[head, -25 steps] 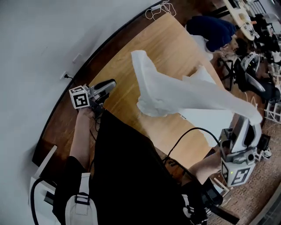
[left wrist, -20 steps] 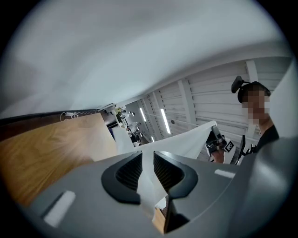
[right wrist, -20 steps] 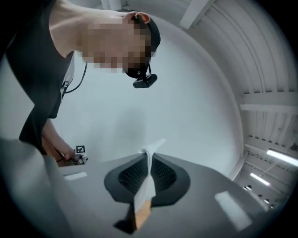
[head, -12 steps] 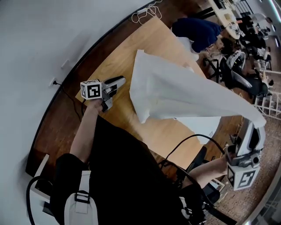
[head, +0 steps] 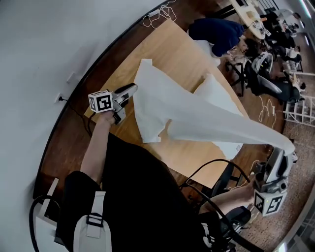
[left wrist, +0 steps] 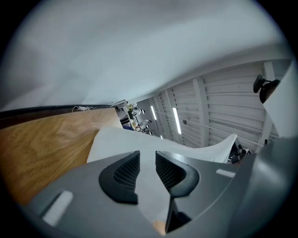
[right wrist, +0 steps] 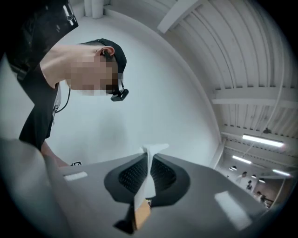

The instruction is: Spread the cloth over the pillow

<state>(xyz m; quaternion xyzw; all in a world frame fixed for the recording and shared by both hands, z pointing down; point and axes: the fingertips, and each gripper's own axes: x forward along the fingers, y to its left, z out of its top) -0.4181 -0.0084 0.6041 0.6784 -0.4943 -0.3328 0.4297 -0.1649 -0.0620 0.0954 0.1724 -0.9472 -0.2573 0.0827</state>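
White cloth (head: 197,118) had sunk, one end now resting beside the pillow (head: 211,91), the rest crossing above it. The right gripper (head: 290,153) stayed clamped on its corner. The left gripper (head: 132,88), jaws just opened apart, met the edge, probably to grip it for spreading.

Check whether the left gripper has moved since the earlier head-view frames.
Yes: the left gripper came in from the table edge to the cloth; its jaws have just been opening, cloth in the gap, unpinched.

Likely open-plan office: swivel chair (head: 268,74), distant desks (head: 248,10).
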